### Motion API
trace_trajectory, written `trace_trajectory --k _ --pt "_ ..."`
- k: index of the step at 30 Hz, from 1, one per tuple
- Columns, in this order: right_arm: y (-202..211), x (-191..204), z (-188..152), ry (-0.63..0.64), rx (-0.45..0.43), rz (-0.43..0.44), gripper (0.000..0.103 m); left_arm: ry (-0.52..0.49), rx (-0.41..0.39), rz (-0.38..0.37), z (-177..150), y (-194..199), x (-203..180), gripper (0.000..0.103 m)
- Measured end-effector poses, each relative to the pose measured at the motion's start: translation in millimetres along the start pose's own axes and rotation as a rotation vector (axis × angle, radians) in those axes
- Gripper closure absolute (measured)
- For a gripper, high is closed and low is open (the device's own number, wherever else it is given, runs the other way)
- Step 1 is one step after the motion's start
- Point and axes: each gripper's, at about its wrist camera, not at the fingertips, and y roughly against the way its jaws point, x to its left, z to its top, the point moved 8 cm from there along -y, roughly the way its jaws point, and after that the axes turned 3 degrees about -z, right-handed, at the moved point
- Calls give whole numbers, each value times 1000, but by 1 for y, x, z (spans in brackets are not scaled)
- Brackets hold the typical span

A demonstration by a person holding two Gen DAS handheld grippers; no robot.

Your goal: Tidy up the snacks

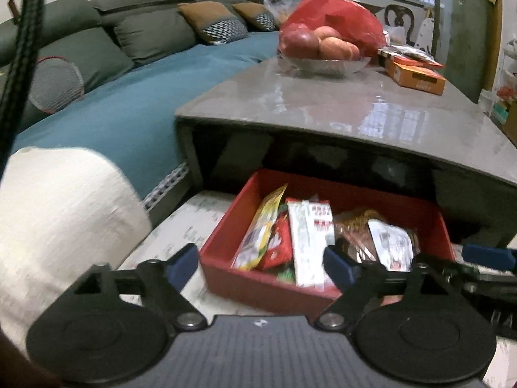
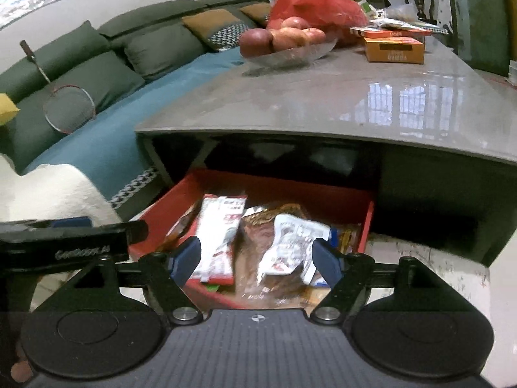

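Observation:
A red box (image 1: 223,226) full of snack packets sits on the floor, partly under a grey coffee table (image 1: 323,103). It also shows in the right wrist view (image 2: 155,213). Inside lie a white and red packet (image 1: 310,236), a yellow-green packet (image 1: 261,226) and a crinkled white packet (image 2: 290,242) on a brown one. My left gripper (image 1: 261,268) is open and empty above the box's near wall. My right gripper (image 2: 255,258) is open and empty just above the packets. The right gripper's blue fingertip (image 1: 488,255) shows at the right of the left wrist view.
On the table stand a glass bowl of apples (image 1: 323,48), a red plastic bag (image 1: 336,13) and orange boxes (image 1: 416,76). A sofa with a blue cover (image 1: 129,110) and cushions runs along the left. A white cushion (image 1: 58,226) lies near left. A badminton racket (image 2: 68,106) leans on the sofa.

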Motion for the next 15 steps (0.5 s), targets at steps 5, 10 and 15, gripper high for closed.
trace_trajectory --k 5,10,15 --pt "28 16 -17 29 -23 -7 19 18 35 4 -36 23 10 22" --pt "41 27 -44 41 -8 -18 18 38 43 -4 -60 43 16 22" --pt "50 36 -59 41 -7 -19 18 37 52 4 -75 55 18 22"
